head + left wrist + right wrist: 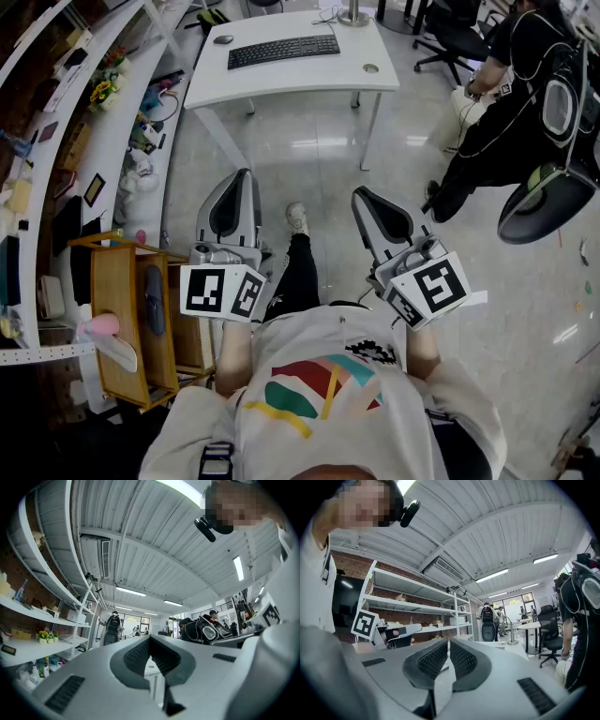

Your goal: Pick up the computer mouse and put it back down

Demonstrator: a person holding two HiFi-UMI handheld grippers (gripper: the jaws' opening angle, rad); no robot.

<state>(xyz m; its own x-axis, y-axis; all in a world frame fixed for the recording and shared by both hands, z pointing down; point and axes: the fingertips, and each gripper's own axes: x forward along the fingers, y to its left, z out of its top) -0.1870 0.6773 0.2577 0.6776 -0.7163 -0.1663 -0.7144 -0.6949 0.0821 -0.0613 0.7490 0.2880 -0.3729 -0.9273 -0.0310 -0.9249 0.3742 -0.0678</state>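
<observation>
While you hold both tools out before you, your left tool (241,178) is clenched on nothing. The computer mouse (223,39) lies well beyond it on the white surface (281,80), just left of the keyboard (284,50). Your right tool (362,194) is clenched too, empty.

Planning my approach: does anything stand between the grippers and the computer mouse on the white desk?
Nothing visible does. The computer mouse lies near the far left corner of the white desk, beside the keyboard. Only open floor separates the desk from the left gripper and right gripper, whose jaws are shut and empty.
</observation>
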